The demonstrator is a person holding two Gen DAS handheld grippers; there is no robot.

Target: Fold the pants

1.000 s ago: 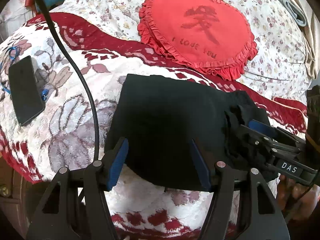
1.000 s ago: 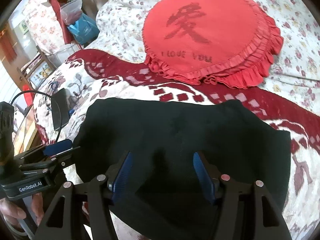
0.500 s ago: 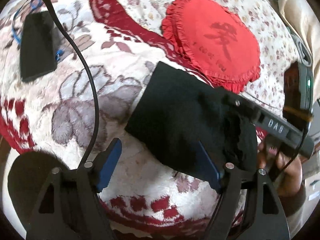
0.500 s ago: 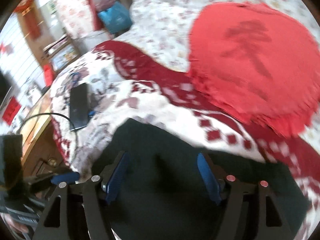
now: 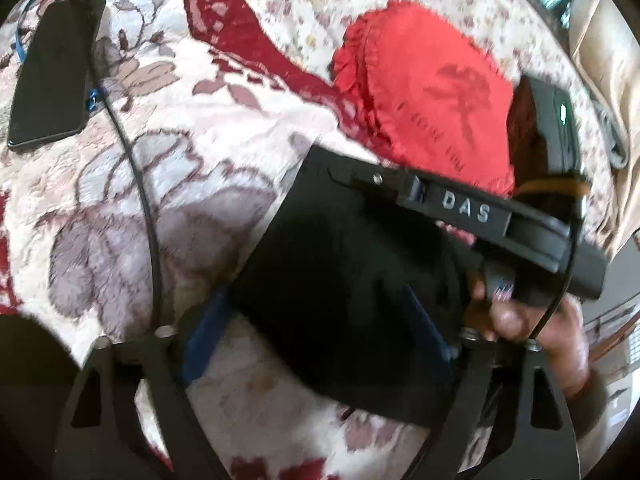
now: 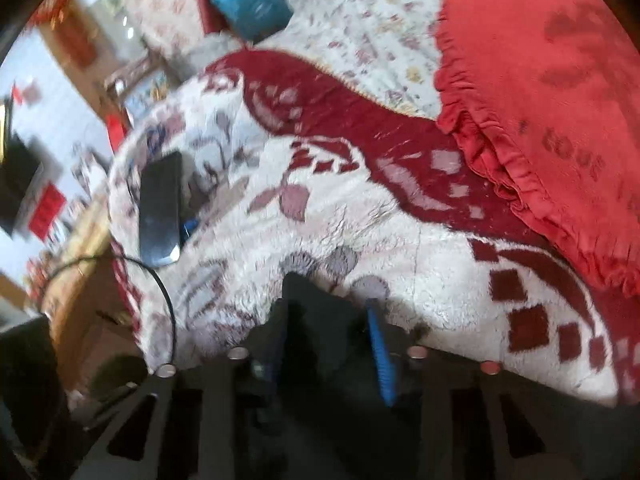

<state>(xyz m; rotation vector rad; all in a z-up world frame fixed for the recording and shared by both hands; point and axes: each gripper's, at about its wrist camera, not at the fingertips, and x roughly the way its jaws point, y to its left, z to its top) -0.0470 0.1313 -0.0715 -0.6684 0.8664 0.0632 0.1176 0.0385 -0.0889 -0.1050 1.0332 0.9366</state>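
Note:
The folded black pants [image 5: 344, 280] lie on the floral blanket. In the left wrist view my left gripper [image 5: 316, 328] is open, its blue-padded fingers [image 5: 200, 340] straddling the near edge of the bundle. The right gripper's black body, marked DAS, [image 5: 464, 212] lies across the far side of the pants, held by a hand. In the right wrist view the right gripper [image 6: 332, 336] has narrowed, with a corner of the pants [image 6: 308, 304] between its blue pads [image 6: 380, 356]. The view is blurred.
A red frilled heart cushion [image 5: 436, 96] lies beyond the pants, also in the right wrist view [image 6: 560, 112]. A black phone [image 5: 56, 76] lies on the blanket at left, with a black cable [image 5: 140, 184] running past it. The bed's edge and room clutter are at left [image 6: 60, 128].
The right gripper has swept left over the pants and its fingers have closed in around a corner of them. The left gripper has tilted and stays open at the near edge.

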